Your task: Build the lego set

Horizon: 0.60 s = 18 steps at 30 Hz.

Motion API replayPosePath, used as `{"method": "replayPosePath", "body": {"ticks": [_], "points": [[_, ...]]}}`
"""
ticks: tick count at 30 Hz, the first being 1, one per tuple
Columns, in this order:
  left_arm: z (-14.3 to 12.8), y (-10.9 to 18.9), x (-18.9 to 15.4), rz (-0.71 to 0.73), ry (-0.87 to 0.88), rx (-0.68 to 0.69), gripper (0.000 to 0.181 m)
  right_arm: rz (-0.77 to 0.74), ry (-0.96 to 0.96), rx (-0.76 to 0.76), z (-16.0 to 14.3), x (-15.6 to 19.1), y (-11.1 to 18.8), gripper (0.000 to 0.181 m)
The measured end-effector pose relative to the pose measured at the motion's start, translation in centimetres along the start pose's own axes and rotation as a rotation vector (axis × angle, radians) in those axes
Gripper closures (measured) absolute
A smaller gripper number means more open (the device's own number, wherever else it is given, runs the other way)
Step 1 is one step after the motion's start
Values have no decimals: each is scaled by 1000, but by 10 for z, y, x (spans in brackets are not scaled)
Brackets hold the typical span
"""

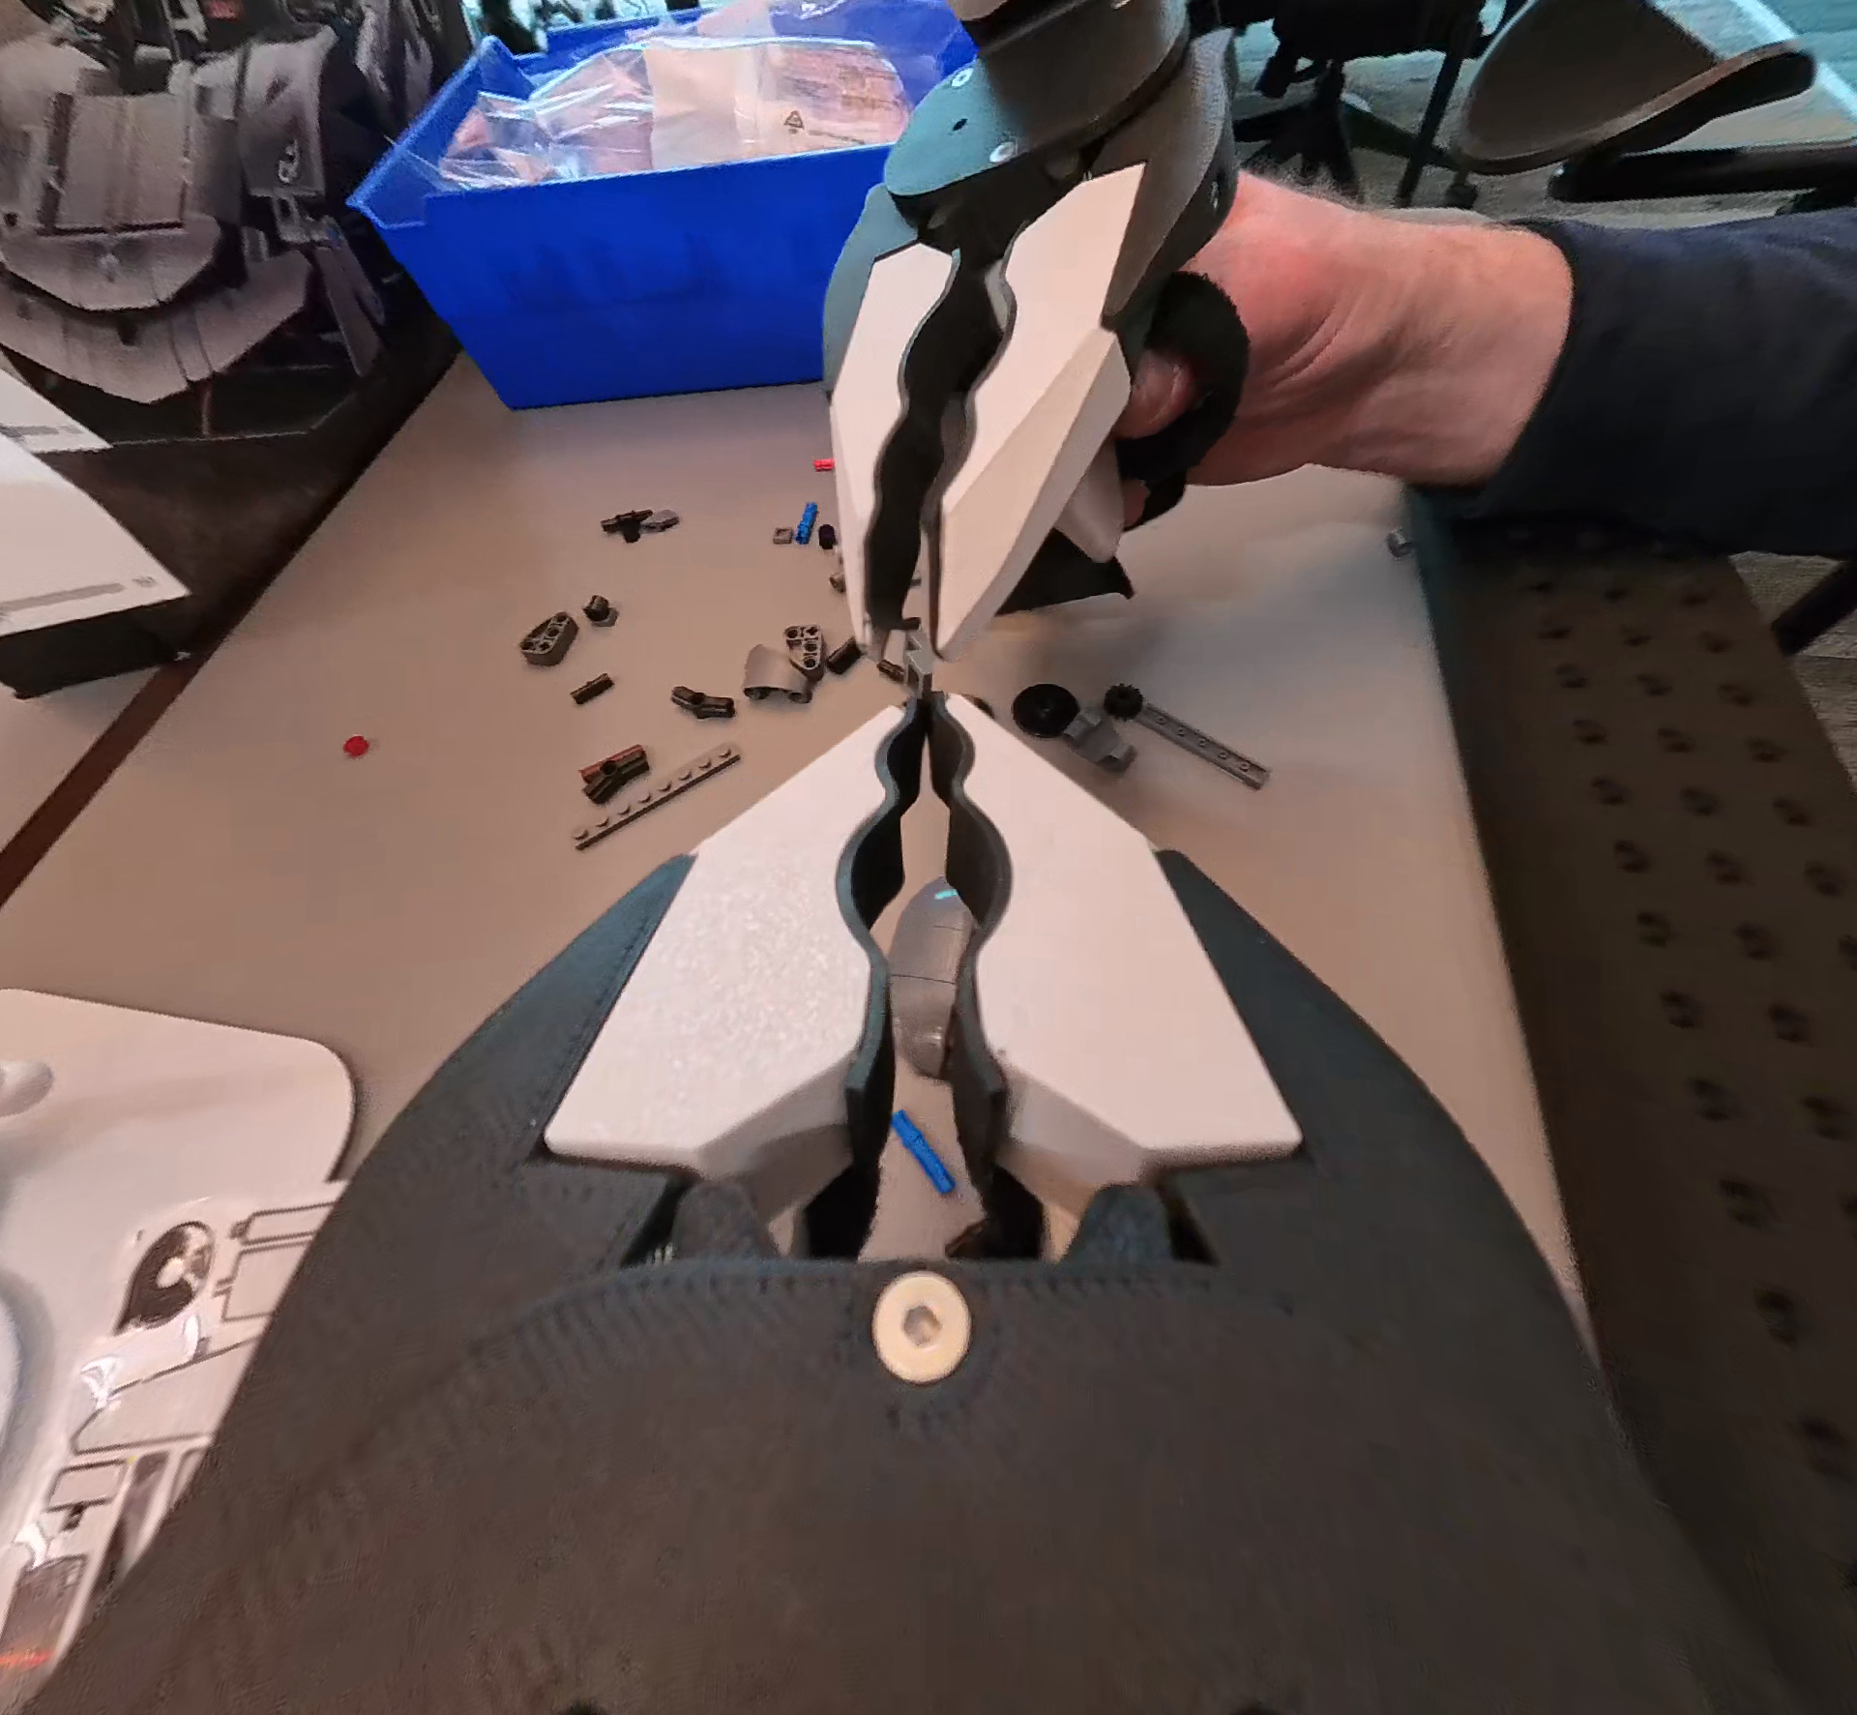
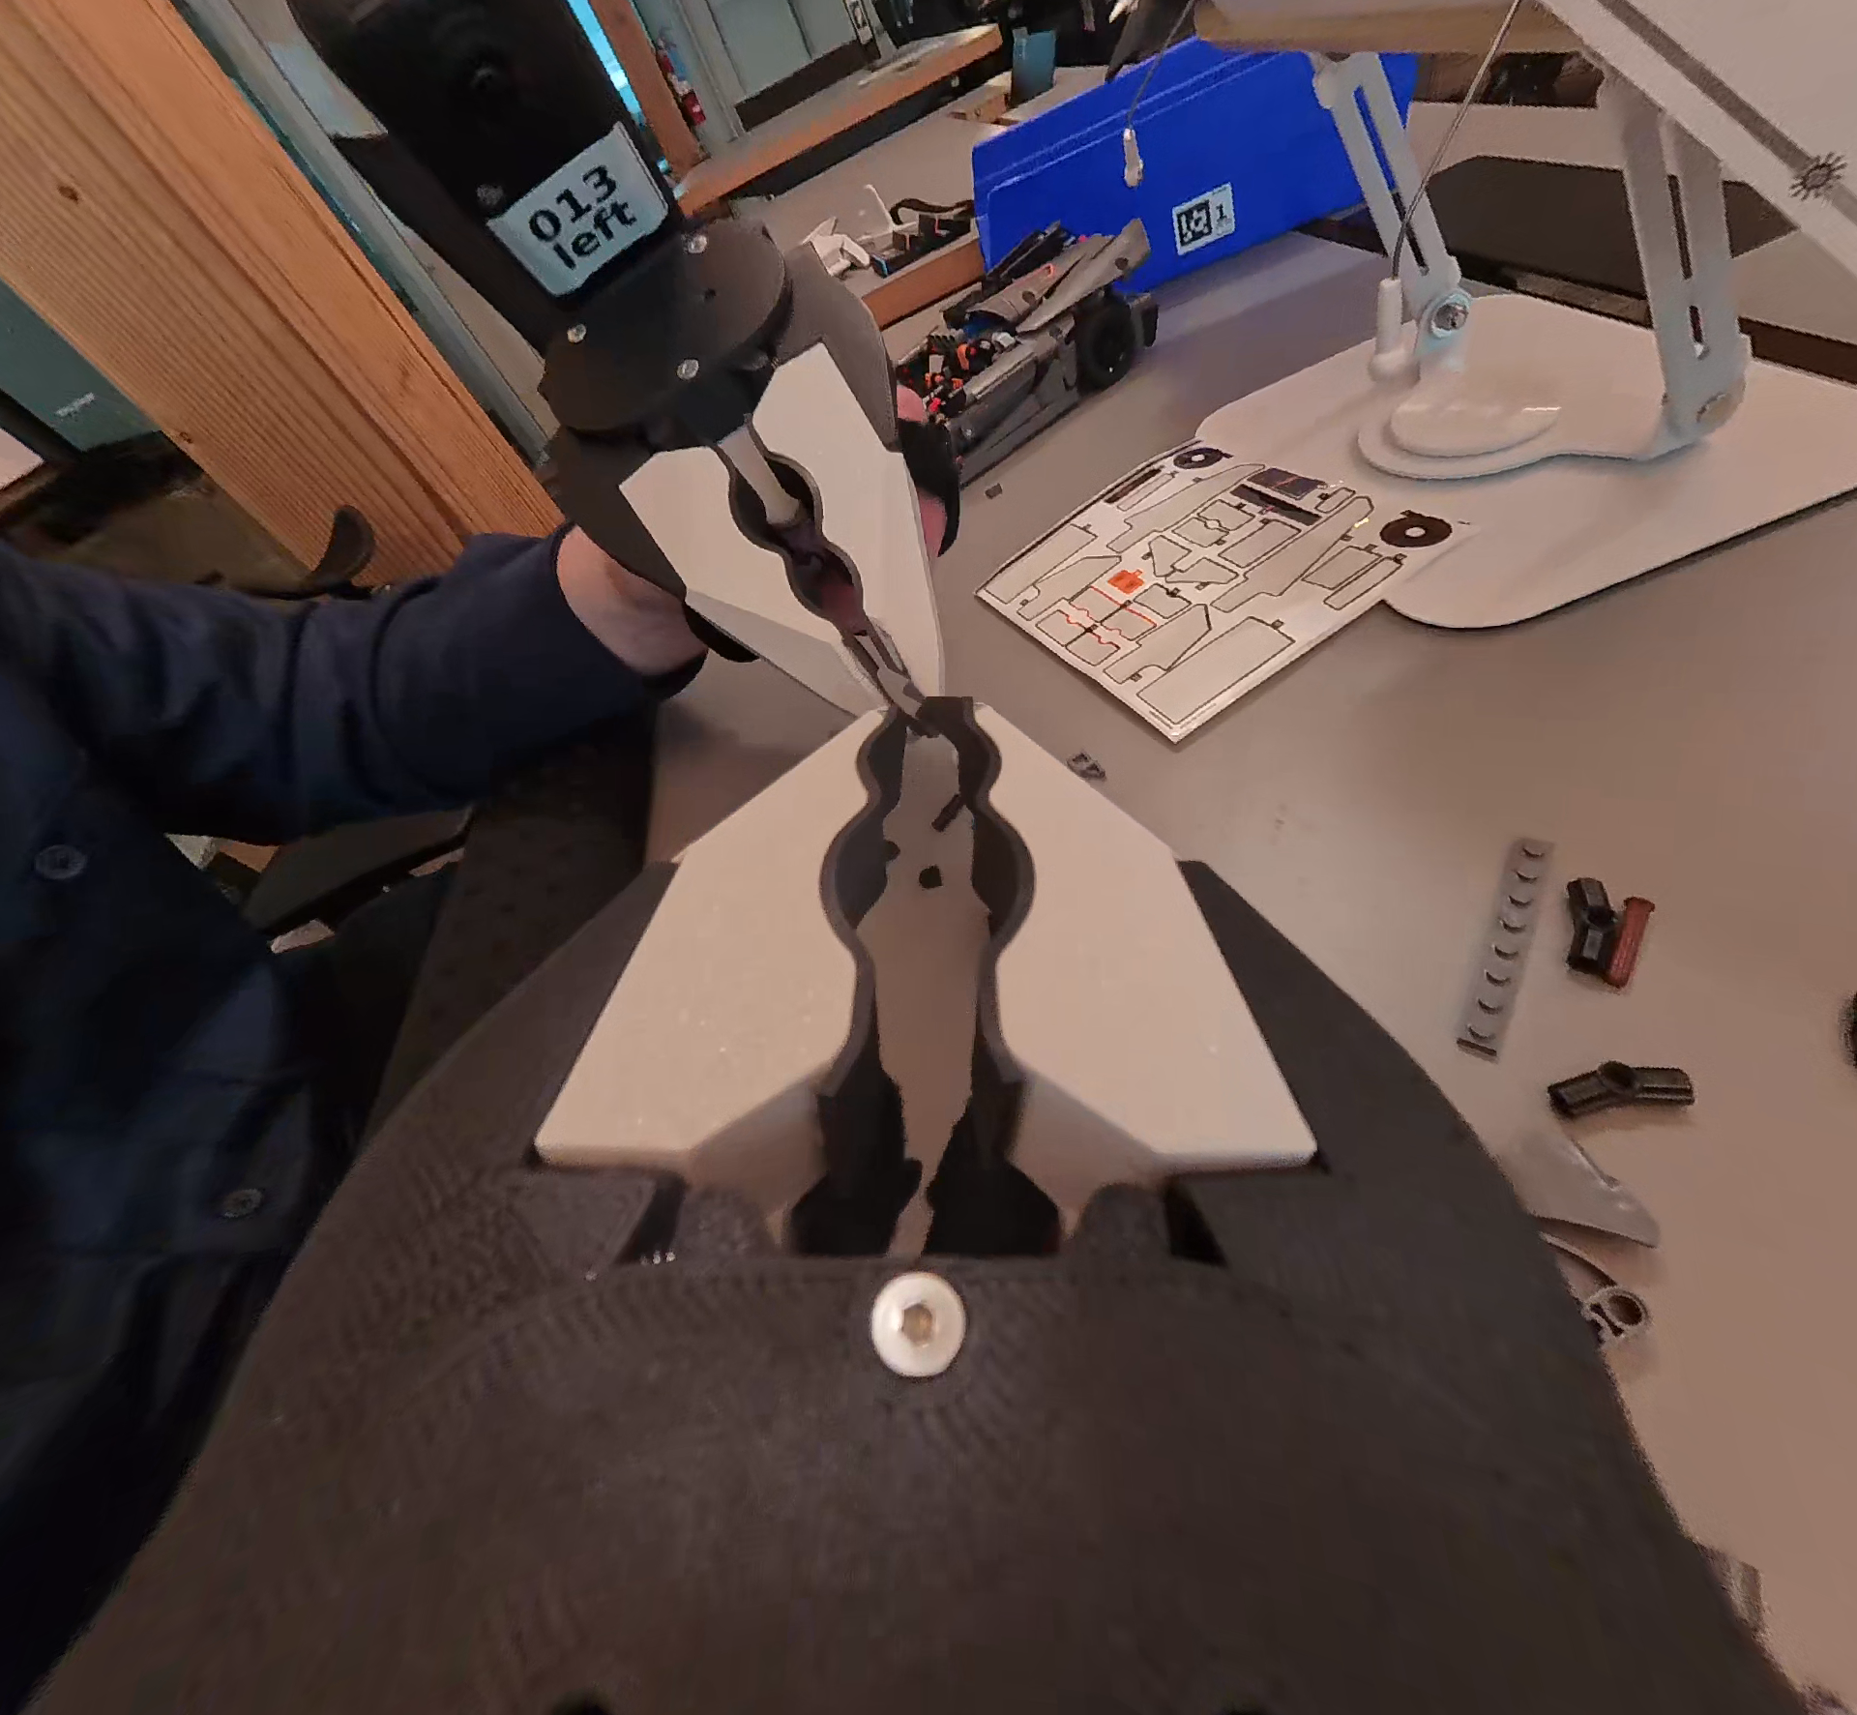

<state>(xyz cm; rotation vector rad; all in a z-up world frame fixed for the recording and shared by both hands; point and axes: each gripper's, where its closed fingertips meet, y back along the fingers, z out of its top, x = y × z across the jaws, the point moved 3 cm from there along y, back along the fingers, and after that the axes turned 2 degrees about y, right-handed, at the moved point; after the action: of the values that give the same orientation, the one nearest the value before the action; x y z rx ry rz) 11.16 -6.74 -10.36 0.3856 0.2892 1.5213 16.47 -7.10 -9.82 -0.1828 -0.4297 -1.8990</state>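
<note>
Left gripper (image 1: 922, 707) and right gripper (image 1: 904, 647) meet tip to tip above the bench (image 1: 402, 561), both sets of jaws pressed together, pinching a small grey lego piece (image 1: 919, 667) between them from opposite ends. Loose lego parts (image 1: 693, 692) lie scattered on the bench behind, with a long grey studded plate (image 1: 653, 794), a blue pin (image 1: 922, 1149) under the left gripper, and a blue bin (image 1: 643, 260) of bagged parts further back. The right wrist view shows a sticker sheet (image 2: 1226, 576) near a white stand (image 2: 1457, 421).

White printed labels on both tongs' (image 1: 916, 662) (image 2: 919, 712) housings. Square coded tag on blue bin (image 2: 1201, 222), beyond the tongs. Wording withheld.
</note>
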Motion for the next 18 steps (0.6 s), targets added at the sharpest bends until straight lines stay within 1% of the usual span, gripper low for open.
{"method": "replayPosePath", "body": {"ticks": [4, 6, 14, 18], "points": [[-2, -2, -2, -40, 28, -3, 181, -14, 35, 27, -3, 0, -3, 168], [0, -1, -3, -62, 50, -22, 181, -15, 45, 25, -3, 1, -2, 170], [2, 1, -7, -183, 148, -86, 181, 64, 8, 15, -2, 8, -2, 174], [1, 2, -6, -216, 185, -98, 181, 75, -2, 22, -2, 10, -3, 176]]}}
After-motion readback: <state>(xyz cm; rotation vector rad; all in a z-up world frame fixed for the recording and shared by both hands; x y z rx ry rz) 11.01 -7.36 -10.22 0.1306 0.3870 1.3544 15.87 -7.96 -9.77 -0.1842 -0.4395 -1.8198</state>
